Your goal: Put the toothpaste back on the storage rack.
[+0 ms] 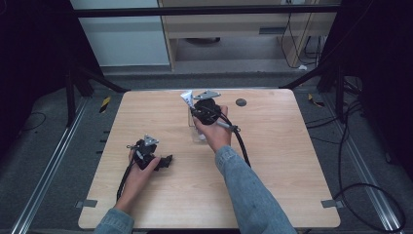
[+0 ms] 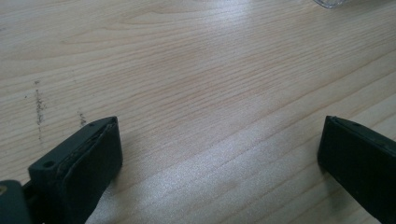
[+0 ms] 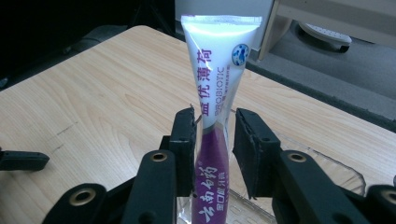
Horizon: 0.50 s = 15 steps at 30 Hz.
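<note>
The toothpaste tube (image 3: 214, 116), white at its crimped top and purple lower down, stood upright in a clear plastic container (image 3: 327, 168) near the worktop's (image 1: 272, 161) twelve o'clock edge. The right tongs (image 3: 215, 135) bracketed it, left pad touching, right pad just apart. The left tongs (image 2: 219, 158) lay spread at eight o'clock

Both forearms are wearing faded blue denim sleeves (image 1: 248, 190), cuffs showing at the wrists toward the bottom of the frame. Each hand is carrying a chunky black gripper: the left gripper (image 1: 168, 160) and right gripper (image 1: 194, 111) are both sporting a grey three-cornered plate on top, with a thick black cable (image 1: 242, 144) trailing back. Up close, the fingers (image 3: 184, 135) are looking like flat matte-black blocks with round brass-ringed screw holes lower down.
</note>
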Each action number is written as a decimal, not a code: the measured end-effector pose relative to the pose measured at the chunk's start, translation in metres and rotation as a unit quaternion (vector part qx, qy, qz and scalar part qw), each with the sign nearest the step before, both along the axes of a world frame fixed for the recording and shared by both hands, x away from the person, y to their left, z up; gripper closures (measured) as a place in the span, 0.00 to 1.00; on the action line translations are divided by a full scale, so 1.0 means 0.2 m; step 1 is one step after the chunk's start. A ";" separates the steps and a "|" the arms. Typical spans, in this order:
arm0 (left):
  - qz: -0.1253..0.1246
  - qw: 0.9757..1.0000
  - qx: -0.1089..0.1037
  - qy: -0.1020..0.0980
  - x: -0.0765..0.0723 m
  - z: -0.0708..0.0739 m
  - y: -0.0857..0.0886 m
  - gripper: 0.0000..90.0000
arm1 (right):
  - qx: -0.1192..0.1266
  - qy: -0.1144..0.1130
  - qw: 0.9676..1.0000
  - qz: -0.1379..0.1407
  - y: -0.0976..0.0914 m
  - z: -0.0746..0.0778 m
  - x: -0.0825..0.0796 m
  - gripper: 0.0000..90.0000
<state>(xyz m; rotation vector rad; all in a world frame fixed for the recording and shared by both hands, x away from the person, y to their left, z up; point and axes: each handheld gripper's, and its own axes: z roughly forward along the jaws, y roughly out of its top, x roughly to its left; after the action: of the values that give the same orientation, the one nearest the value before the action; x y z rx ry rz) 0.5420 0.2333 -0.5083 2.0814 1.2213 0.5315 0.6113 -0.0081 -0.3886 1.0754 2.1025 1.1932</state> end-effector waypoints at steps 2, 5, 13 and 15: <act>0.000 1.000 0.000 0.000 0.00 0.00 0.00 0.00 | 0.005 0.003 1.000 0.004 0.00 0.01 -0.01 0.73; 0.000 1.000 0.000 0.000 0.00 0.00 0.00 0.00 | 0.005 0.006 1.000 0.012 0.00 0.01 -0.02 0.70; 0.000 1.000 0.000 0.000 0.00 0.00 0.00 0.00 | 0.014 0.012 1.000 0.019 -0.01 0.02 -0.04 0.53; 0.000 1.000 0.000 0.000 0.00 0.00 0.00 0.00 | 0.016 0.011 1.000 0.020 -0.01 0.03 -0.04 0.48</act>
<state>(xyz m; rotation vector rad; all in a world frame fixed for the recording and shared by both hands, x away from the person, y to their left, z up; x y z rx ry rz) 0.5420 0.2333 -0.5083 2.0815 1.2210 0.5313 0.6027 -0.0110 -0.3834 1.0696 2.1388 1.2429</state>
